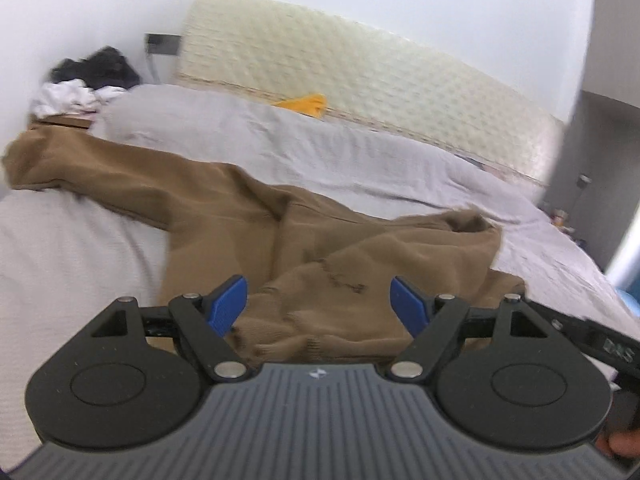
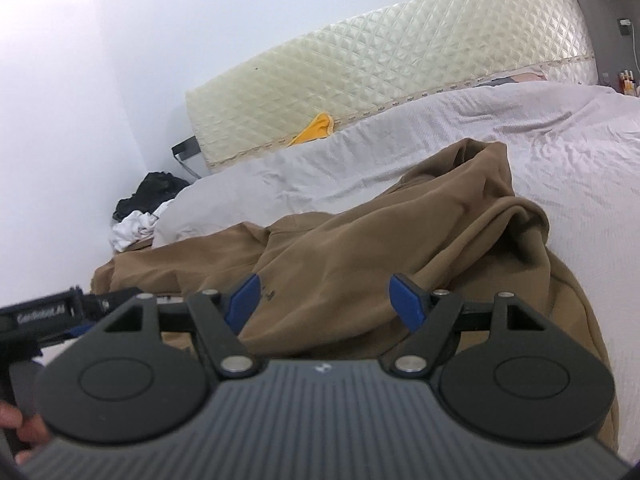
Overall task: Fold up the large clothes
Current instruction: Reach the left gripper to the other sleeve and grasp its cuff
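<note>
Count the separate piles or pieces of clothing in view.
3: the brown garment spread rumpled on the bed, a yellow piece against the headboard, and a black-and-white heap beside the bed. The heap may hold several.

A sweater (image 1: pixel 304 240) lies across the bed (image 1: pixel 360 152), 1 sleeve (image 1: pixel 100 160) reaching its left edge. Behind stands the headboard (image 1: pixel 360 76); a clothes pile (image 1: pixel 92 80) sits beside the bed's far-left corner.
</note>
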Demonstrator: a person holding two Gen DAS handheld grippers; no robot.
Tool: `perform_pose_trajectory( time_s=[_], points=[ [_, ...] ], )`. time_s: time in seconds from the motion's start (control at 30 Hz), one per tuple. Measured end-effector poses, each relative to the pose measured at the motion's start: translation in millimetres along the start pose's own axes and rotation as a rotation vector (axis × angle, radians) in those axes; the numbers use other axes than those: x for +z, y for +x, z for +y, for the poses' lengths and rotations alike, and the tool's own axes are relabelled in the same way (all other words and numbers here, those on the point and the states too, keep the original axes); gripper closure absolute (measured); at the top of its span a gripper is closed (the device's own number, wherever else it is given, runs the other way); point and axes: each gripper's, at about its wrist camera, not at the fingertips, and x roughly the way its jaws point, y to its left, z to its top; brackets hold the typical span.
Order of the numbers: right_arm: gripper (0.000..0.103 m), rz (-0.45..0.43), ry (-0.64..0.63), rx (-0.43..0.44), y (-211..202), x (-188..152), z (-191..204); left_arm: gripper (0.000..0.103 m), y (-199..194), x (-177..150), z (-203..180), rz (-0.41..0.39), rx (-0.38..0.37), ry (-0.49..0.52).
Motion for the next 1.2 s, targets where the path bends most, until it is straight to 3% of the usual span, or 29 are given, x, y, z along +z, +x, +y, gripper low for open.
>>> perform_pose_trajectory(
  time_s=[0.07,0.13,0.3,0.4,0.5,0.83,1.0,1.2],
  points=[
    [0.030,0.006,-0.014,0.004,-1,-4,4,0.021,-9,6,9,-0.038,0.094,0.020],
    [0.030,0.014,-0.032,0.016,0,-6,8,0.020,-13,16,24,-0.048,0.129,0.017],
    [0.030,0.034,-0.040,0.052,9,-10,13,0.018,-2,51,82,0.020,0.208,-0.031],
    [0.030,0.055,-0.047,0.063,17,-10,14,0.016,14,68,131,0.103,0.196,-0.175],
    [0.030,0.057,-0.032,0.089,22,-11,12,0.016,35,78,184,0.134,0.211,-0.330],
    [0.030,0.057,-0.075,0.025,50,-15,14,0.015,103,69,322,0.077,0.131,-0.790],
    [0.030,0.023,-0.133,0.005,60,-14,23,0.015,146,65,365,0.050,0.098,-0.882],
    [0.030,0.025,-0.141,0.004,76,-7,32,0.015,204,60,412,-0.005,0.118,-0.945]
  ],
)
